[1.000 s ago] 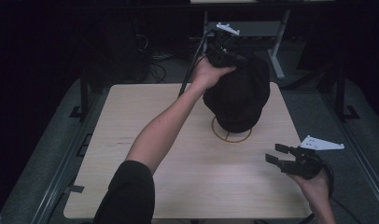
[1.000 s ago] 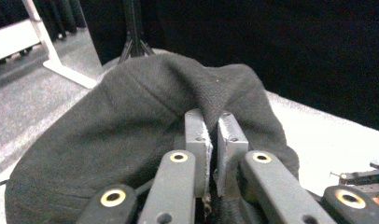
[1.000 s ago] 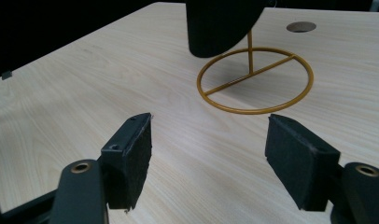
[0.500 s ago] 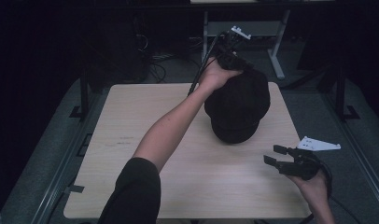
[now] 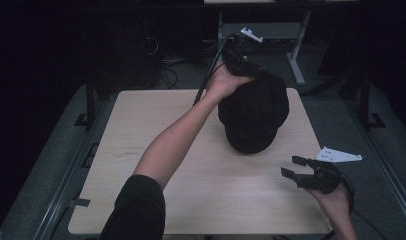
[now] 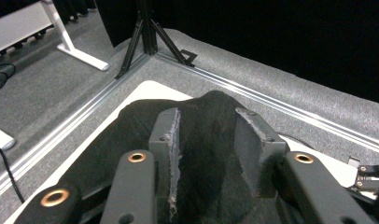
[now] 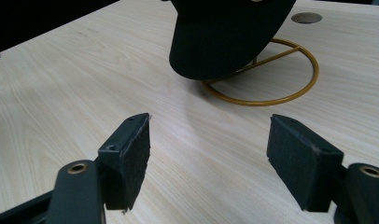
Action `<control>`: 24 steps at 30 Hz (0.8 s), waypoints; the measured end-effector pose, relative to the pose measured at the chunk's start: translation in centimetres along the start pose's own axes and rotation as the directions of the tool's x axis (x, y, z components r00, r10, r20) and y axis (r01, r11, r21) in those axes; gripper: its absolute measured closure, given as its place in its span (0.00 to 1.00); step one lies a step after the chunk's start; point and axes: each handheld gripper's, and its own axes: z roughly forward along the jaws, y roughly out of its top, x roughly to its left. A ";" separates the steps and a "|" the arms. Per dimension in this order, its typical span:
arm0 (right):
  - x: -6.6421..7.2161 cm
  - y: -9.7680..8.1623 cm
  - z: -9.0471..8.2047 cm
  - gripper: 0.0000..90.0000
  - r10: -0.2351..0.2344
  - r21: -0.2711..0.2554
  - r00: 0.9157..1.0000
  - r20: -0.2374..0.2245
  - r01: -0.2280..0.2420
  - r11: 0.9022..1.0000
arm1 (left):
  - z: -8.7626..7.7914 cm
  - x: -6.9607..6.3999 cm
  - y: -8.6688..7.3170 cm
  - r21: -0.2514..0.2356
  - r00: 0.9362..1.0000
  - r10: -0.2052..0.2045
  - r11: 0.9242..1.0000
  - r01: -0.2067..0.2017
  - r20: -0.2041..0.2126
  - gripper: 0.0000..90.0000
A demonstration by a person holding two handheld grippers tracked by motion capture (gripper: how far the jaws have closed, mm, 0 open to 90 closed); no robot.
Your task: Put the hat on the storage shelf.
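A black cap [image 5: 253, 112] sits over a gold wire stand [image 7: 309, 79] on the far right part of the light wooden table [image 5: 156, 115]. My left gripper [image 5: 245, 64] is at the cap's far edge, reached across the table, and is shut on a bunch of the cap's fabric [image 6: 131, 121]; the fabric fills the space between the pads [image 6: 171, 135]. My right gripper [image 5: 291, 166] rests low near the table's front right, open and holding nothing. From the right gripper [image 7: 208, 140], the cap's brim [image 7: 225, 32] hangs above the stand's ring, a short way ahead.
A round cable hole [image 7: 306, 17] lies in the tabletop beyond the stand. Metal rails [image 5: 66, 170] run along the table's sides on grey carpet. A white desk leg [image 5: 296, 60] and cables [image 5: 171, 62] lie behind, and a black tripod [image 6: 148, 28] stands past the far corner.
My left gripper has pulled the cap's back edge farther away and up. The cap has shifted and now hides the stand's ring from above. The right gripper has stayed put.
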 end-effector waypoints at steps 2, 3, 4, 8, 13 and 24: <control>0.0 0.0 0.0 0.31 0.001 -0.002 1.000 0.003 -0.001 1.000 | -0.3 0.0 -0.2 0.000 1.000 -0.006 1.000 0.006 0.001 0.63; 0.1 0.0 0.0 0.31 -0.001 0.001 1.000 0.007 0.001 1.000 | -0.5 0.0 -0.3 0.004 1.000 -0.002 1.000 0.002 0.001 0.62; 0.1 0.0 0.0 0.30 0.003 -0.001 1.000 0.012 -0.003 1.000 | -0.7 0.0 -0.5 0.004 1.000 0.001 1.000 -0.001 0.003 0.62; 0.2 0.0 -0.1 0.29 -0.005 -0.008 1.000 0.026 0.005 1.000 | -1.6 -0.2 -1.1 -0.003 1.000 0.007 1.000 -0.007 -0.003 0.59; 0.2 -0.1 -0.1 0.28 -0.010 -0.007 0.999 0.036 0.011 1.000 | -2.7 -0.4 -2.1 0.000 1.000 0.006 1.000 -0.006 -0.011 0.56; 0.5 0.0 0.0 0.27 0.002 -0.023 0.999 0.046 -0.001 1.000 | -5.1 -0.2 -4.3 -0.027 0.999 -0.017 0.999 0.016 -0.029 0.52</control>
